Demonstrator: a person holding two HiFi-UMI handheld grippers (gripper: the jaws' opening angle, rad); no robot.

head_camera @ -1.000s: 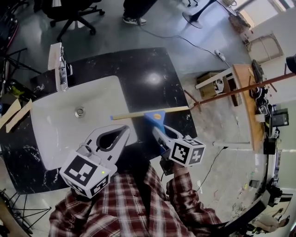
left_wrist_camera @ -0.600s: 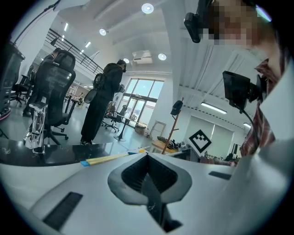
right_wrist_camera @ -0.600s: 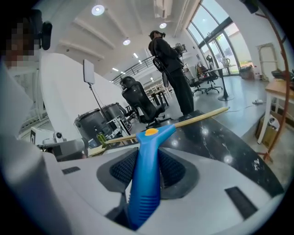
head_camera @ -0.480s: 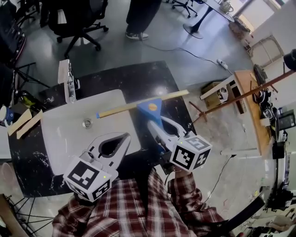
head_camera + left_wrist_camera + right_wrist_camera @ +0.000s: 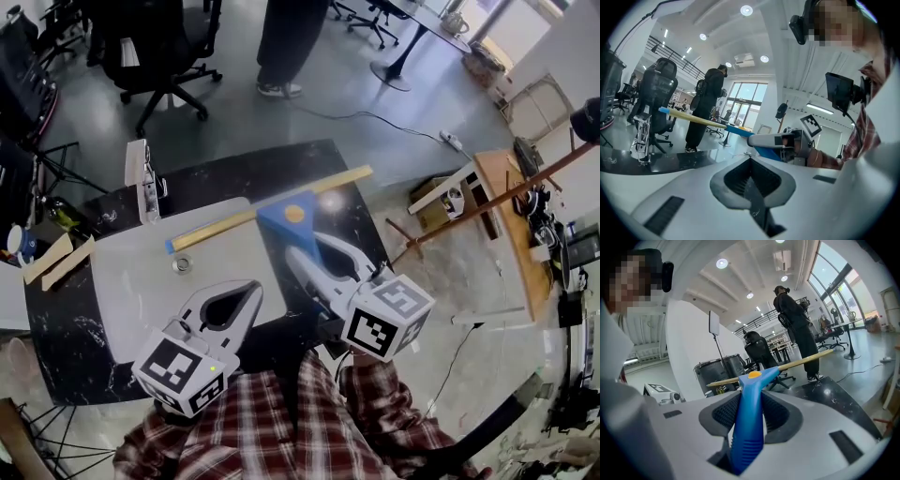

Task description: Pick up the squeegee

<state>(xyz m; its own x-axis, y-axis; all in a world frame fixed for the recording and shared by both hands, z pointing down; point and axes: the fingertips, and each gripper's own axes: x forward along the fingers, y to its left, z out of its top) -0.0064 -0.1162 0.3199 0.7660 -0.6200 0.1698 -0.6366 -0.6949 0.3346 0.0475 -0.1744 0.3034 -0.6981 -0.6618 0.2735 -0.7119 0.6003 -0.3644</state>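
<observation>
The squeegee (image 5: pixel 287 218) has a blue handle and a long yellow blade. It hangs in the air above the black counter (image 5: pixel 281 164) and the white sink (image 5: pixel 131 281), its blade slanting up to the right. My right gripper (image 5: pixel 306 249) is shut on the blue handle (image 5: pixel 749 427), which runs out between the jaws to the blade. My left gripper (image 5: pixel 251 287) stands over the sink's near part, its jaws closed together with nothing in them. In the left gripper view the squeegee (image 5: pixel 696 120) and the right gripper (image 5: pixel 776 140) show ahead.
A chrome faucet (image 5: pixel 145 180) stands at the sink's far left and a drain (image 5: pixel 181 264) lies in the basin. Wooden strips (image 5: pixel 56 258) lie at the left. A person (image 5: pixel 286 37) and an office chair (image 5: pixel 155 47) stand beyond the counter. A wooden bench (image 5: pixel 502 202) is at the right.
My right gripper has lifted the squeegee up off the counter, and the blade now slants more steeply. The left gripper has stayed about where it was.
</observation>
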